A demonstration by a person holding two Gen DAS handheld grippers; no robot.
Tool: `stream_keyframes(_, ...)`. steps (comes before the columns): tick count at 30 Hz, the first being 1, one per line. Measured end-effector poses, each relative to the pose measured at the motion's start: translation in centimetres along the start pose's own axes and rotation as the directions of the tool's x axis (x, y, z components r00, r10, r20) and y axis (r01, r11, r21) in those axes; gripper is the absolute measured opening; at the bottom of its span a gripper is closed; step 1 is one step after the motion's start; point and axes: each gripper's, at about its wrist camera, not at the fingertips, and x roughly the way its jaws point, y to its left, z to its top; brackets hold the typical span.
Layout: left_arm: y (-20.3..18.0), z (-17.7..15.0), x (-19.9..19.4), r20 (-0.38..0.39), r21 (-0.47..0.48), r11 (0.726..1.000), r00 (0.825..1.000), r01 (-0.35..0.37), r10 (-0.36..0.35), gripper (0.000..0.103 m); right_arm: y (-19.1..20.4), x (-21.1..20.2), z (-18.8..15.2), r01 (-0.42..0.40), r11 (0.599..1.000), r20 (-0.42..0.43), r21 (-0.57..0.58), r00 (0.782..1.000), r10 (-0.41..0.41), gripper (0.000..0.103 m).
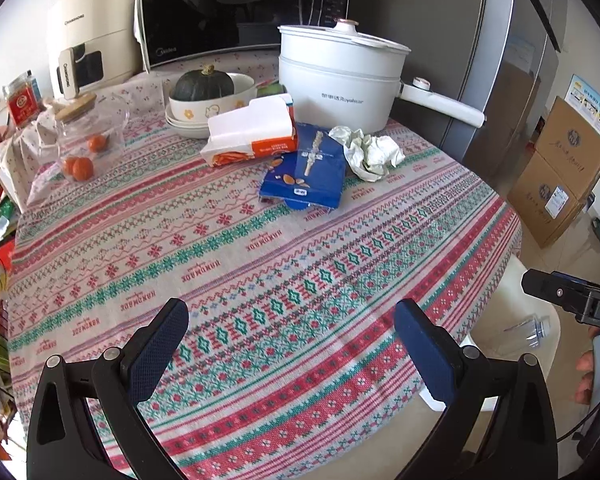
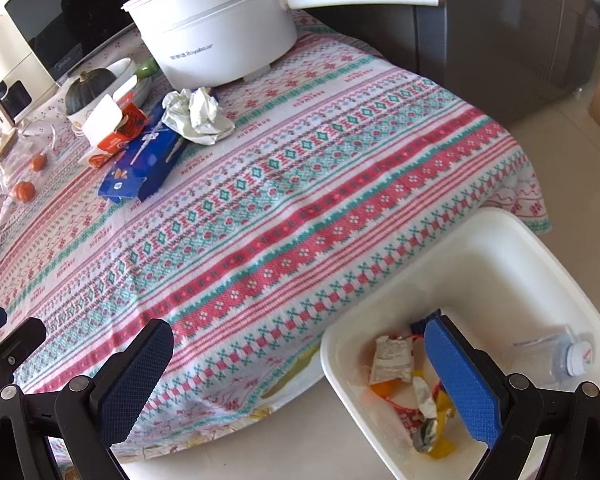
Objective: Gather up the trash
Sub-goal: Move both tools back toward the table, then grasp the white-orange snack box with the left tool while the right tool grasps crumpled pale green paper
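Observation:
On the patterned tablecloth (image 1: 260, 280) lie a blue snack box (image 1: 306, 172), an open orange and white carton (image 1: 252, 132) and a crumpled white paper (image 1: 370, 152), all near the far side; they also show in the right wrist view: box (image 2: 144, 164), carton (image 2: 114, 128), paper (image 2: 198, 116). My left gripper (image 1: 290, 344) is open and empty above the table's near part. My right gripper (image 2: 300, 376) is open and empty at the table's edge, above a white bin (image 2: 480, 240) that holds wrappers (image 2: 392, 360) and a clear bottle (image 2: 556, 356).
A white electric pot (image 1: 340, 80) stands behind the trash. A bowl with a dark squash (image 1: 208, 92), a microwave (image 1: 220, 8), a white appliance (image 1: 92, 40) and a glass jar with oranges (image 1: 88, 144) line the back and left. Cardboard boxes (image 1: 560, 176) and a grey fridge (image 1: 480, 60) stand at the right.

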Motion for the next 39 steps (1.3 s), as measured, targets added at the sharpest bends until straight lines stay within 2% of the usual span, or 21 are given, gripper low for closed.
stream_keyframes(4, 1.7, 2.2, 1.6, 0.001, 0.053, 0.999, 1.000, -0.005, 0.005, 0.103, 1.4, 0.9, 2.1, -0.018, 1.000, 0.044, -0.008, 0.999, 0.018, 0.103)
stream_keyframes(8, 4.3, 4.9, 3.8, 0.017, 0.046, 0.999, 1.000, 0.007, -0.007, 0.103, 2.9, 2.8, 4.6, -0.036, 0.998, 0.073, -0.050, 0.997, 0.040, 0.103)
stream_keyframes(11, 6.2, 6.9, 5.8, 0.047, -0.019, 0.998, 0.997, 0.068, -0.067, 0.103, 4.0, 4.8, 6.4, -0.032, 0.996, 0.087, -0.083, 0.995, 0.040, 0.103)
stream_keyframes(14, 7.4, 8.8, 8.1, 0.052, -0.078, 0.986, 0.988, 0.147, -0.143, 0.103, 4.5, 6.9, 8.1, -0.064, 0.994, 0.090, -0.086, 0.993, 0.072, 0.103)
stream_keyframes(17, 7.6, 10.5, 10.3, 0.053, -0.072, 0.983, 0.984, 0.172, -0.168, 0.103, 4.9, 9.1, 9.6, -0.098, 0.992, 0.092, -0.078, 0.990, 0.105, 0.103)
stream_keyframes(23, 6.5, 13.3, 13.9, 0.018, 0.064, 0.989, 0.991, 0.133, -0.135, 0.103, 5.8, 13.1, 12.0, -0.121, 0.990, 0.081, -0.075, 0.989, 0.127, 0.103)
stream_keyframes(27, 5.2, 14.7, 15.1, 0.027, 0.094, 0.986, 0.989, 0.140, -0.144, 0.103, 6.5, 14.5, 13.1, -0.117, 0.987, 0.100, -0.109, 0.987, 0.128, 0.103)
stream_keyframes(32, 3.8, 15.7, 16.4, 0.043, 0.067, 0.994, 0.995, 0.082, -0.085, 0.103, 6.5, 15.9, 14.2, -0.106, 0.987, 0.122, -0.118, 0.985, 0.121, 0.103)
stream_keyframes(36, 3.0, 15.6, 17.2, 0.068, 0.029, 1.000, 0.998, 0.008, -0.010, 0.103, 5.8, 16.7, 14.6, -0.151, 0.986, 0.121, -0.066, 0.980, 0.158, 0.103)
stream_keyframes(38, 2.9, 15.5, 17.4, 0.078, 0.002, 1.000, 0.997, -0.029, 0.028, 0.103, 5.7, 17.2, 14.9, -0.172, 0.984, 0.107, -0.048, 0.979, 0.176, 0.101)
stream_keyframes(39, 2.8, 15.5, 17.5, 0.079, -0.008, 0.999, 0.996, -0.047, 0.048, 0.103, 5.7, 17.4, 15.0, -0.179, 0.983, 0.102, -0.044, 0.978, 0.182, 0.095)
